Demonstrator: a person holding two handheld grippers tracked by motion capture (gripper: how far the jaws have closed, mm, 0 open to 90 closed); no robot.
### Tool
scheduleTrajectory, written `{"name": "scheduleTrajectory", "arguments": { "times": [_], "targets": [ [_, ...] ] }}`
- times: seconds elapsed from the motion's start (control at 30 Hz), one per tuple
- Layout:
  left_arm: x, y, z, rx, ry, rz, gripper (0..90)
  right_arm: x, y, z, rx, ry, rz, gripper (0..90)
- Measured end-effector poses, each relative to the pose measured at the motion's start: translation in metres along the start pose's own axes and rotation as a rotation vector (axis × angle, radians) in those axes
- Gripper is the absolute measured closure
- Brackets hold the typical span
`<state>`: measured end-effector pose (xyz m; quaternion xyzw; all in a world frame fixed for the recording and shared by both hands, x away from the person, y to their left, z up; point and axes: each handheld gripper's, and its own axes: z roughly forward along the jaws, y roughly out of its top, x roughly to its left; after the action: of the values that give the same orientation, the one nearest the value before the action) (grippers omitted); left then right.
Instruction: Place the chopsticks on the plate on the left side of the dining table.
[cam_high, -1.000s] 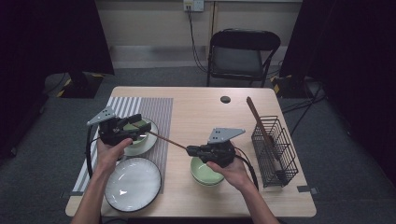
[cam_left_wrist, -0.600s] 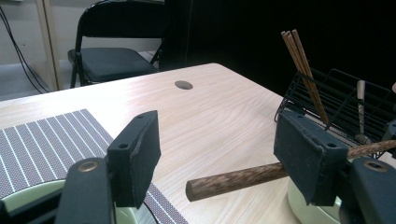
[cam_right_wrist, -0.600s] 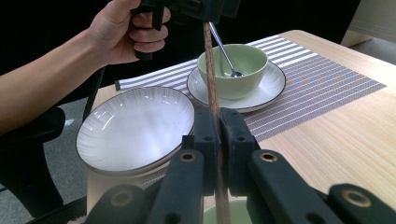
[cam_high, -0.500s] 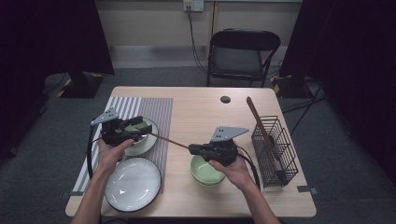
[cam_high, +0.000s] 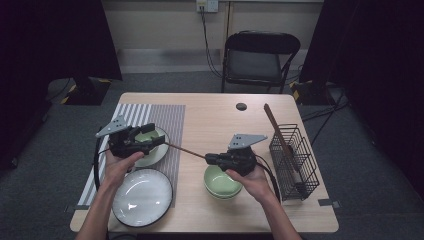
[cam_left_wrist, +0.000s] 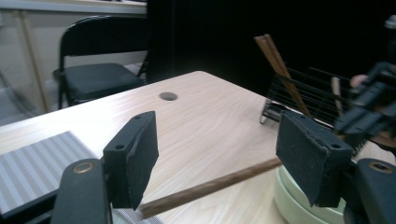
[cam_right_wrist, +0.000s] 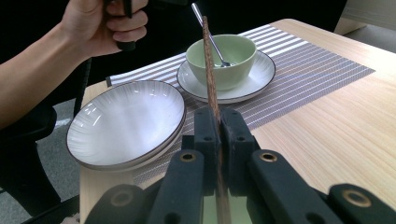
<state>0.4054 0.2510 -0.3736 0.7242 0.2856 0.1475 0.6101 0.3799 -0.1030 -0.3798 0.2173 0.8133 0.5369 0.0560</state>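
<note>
Right gripper view: hand-held gripper (cam_right_wrist: 218, 122) clamped tight on a brown chopstick (cam_right_wrist: 209, 70)

- Chopstick (cam_right_wrist: 211, 70): near end runs off bottom edge of right gripper view, behind the pads.
- Same stick in left gripper view: far end hidden behind the pad at right.
- Green bowls (cam_left_wrist: 299, 203): cut by frame bottom.
- Rack (cam_high: 294, 159) contents: too small to tell in high view.
</note>
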Motion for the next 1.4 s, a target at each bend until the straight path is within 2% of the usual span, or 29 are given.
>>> {"name": "scheduleTrajectory", "arguments": {
  "times": [0.1, 0.13, 0.2, 0.37, 0.47, 0.5, 0.73, 1.13, 1.2, 1.23, 1.27, 1.33, 1.4],
  "targets": [
    [-0.010, -0.002, 0.012, 0.054, -0.061, 0.059, 31.2, 0.000, 0.001, -0.001, -0.004, -0.004, 0.002, 86.7],
    [-0.014, -0.004, 0.016, 0.072, -0.092, 0.088, 36.3, 0.000, 0.001, -0.002, -0.005, -0.006, 0.002, 86.7],
    [-0.021, -0.006, 0.024, 0.118, -0.097, 0.143, 36.9, 0.000, 0.002, -0.004, -0.007, -0.008, 0.000, 86.7],
    [-0.024, -0.009, 0.030, 0.135, -0.097, 0.154, 34.7, 0.000, 0.002, -0.005, -0.002, -0.005, 0.014, 86.7],
    [-0.023, -0.014, 0.034, 0.185, -0.129, 0.160, 34.2, 0.001, 0.003, -0.005, 0.005, -0.008, 0.014, 86.7],
    [-0.023, -0.016, 0.035, 0.188, -0.125, 0.165, 34.4, 0.002, 0.003, -0.005, 0.006, -0.006, 0.012, 86.7],
    [-0.028, -0.019, 0.040, 0.249, -0.153, 0.219, 47.1, 0.006, 0.006, -0.006, 0.008, 0.008, 0.006, 86.7],
    [-0.034, -0.028, 0.049, 0.316, -0.211, 0.246, 65.5, 0.004, 0.011, -0.016, -0.007, 0.034, 0.036, 86.6],
    [-0.036, -0.031, 0.053, 0.343, -0.261, 0.267, 69.3, 0.004, 0.013, -0.018, -0.015, 0.034, 0.037, 86.7],
    [-0.036, -0.031, 0.053, 0.343, -0.261, 0.267, 72.4, 0.006, 0.016, -0.021, -0.030, 0.035, 0.028, 87.0],
    [-0.040, -0.033, 0.057, 0.347, -0.291, 0.258, 73.5, 0.006, 0.018, -0.022, -0.035, 0.034, 0.026, 87.1],
    [-0.045, -0.036, 0.061, 0.355, -0.310, 0.266, 75.8, 0.006, 0.020, -0.025, -0.050, 0.036, 0.024, 87.2],
    [-0.049, -0.037, 0.065, 0.366, -0.355, 0.272, 78.2, 0.006, 0.020, -0.028, -0.061, 0.027, 0.024, 86.9]
  ]
}}
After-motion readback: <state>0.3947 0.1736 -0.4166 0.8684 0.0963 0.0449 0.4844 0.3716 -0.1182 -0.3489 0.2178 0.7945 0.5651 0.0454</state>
